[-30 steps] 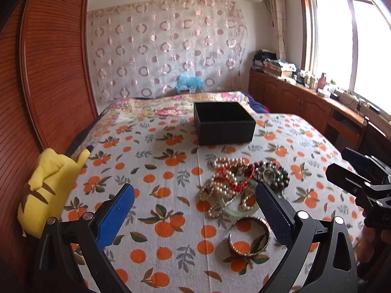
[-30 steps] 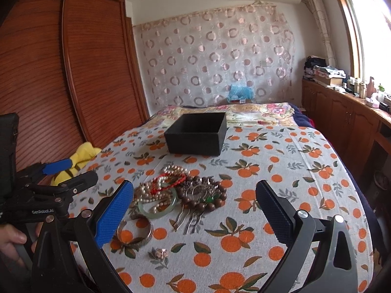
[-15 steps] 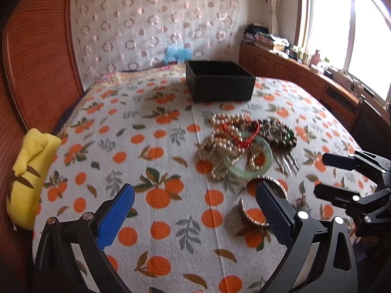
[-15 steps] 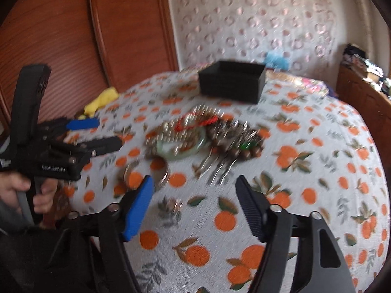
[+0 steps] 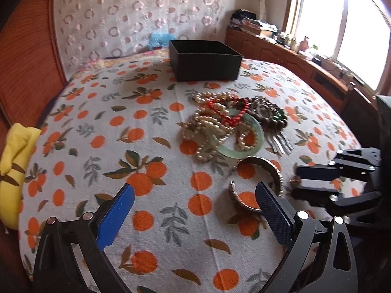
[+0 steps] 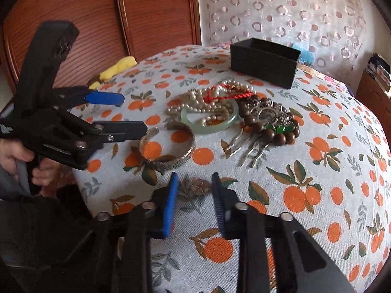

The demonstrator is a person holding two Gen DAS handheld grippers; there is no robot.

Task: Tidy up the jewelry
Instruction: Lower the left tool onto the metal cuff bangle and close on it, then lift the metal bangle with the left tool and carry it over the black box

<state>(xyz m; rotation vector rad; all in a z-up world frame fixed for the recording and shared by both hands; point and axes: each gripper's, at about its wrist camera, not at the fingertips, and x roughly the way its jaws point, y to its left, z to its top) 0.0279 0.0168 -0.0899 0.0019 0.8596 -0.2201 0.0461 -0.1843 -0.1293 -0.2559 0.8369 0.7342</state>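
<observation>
A heap of jewelry lies on the orange-print bedspread: pearl strands, a red cord, a green jade bangle, dark wooden beads and metal hairpins. A silver cuff bracelet lies nearest. A small brooch sits between my right gripper's fingers. My right gripper is partly closed around the brooch, low at the bed. My left gripper is open and empty beside the cuff. A black open box stands behind the heap.
A yellow plush toy lies at the bed's left edge against the wooden headboard panels. A wooden counter with clutter runs under the window on the right. A patterned curtain hangs behind.
Both grippers came down and forward toward the jewelry. My right gripper narrowed its fingers around the small brooch. My left gripper stayed open and moved closer to the silver cuff.
</observation>
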